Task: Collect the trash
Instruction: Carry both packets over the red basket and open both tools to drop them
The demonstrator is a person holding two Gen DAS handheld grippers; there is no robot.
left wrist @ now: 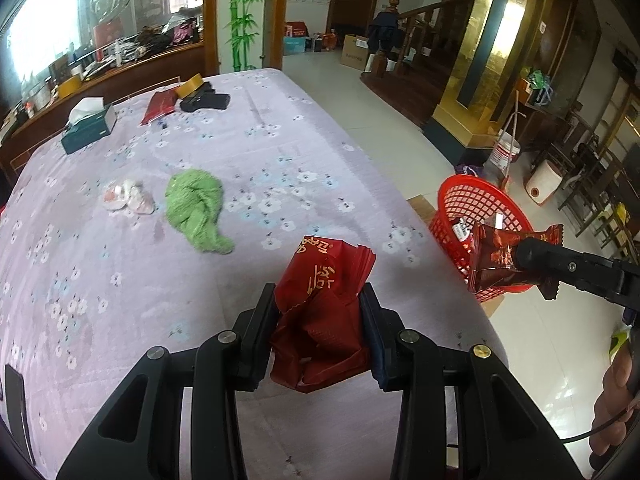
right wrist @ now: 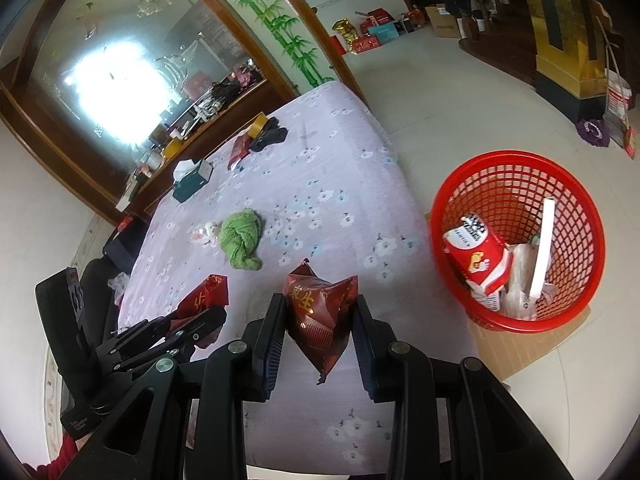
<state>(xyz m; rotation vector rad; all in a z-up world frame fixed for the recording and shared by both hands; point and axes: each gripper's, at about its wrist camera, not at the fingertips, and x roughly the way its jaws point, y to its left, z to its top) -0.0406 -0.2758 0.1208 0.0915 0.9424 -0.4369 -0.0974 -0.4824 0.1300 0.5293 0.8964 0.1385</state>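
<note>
Two tools, each clamped on one wrapper: left tool (left wrist: 320, 300) red wrapper (left wrist: 320, 320), right tool (right wrist: 320, 312) brown wrapper (right wrist: 320, 312).

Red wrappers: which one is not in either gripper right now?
The flat red packet at the table's far end, beside the black object. The other two are clamped in the left gripper and right gripper.

A lived-in family home, seen from over my tabletop.

I'm in a tiled living hall: a floral cloth (left wrist: 280, 152) covers the tabletop, a wooden staircase (left wrist: 420, 20) climbs at the back, cardboard boxes (left wrist: 354, 52) sit on the floor (gift boxes too), bamboo is painted on the wall (left wrist: 242, 12), and a big wood-framed mirror (right wrist: 120, 68) backs a cluttered sideboard.
</note>
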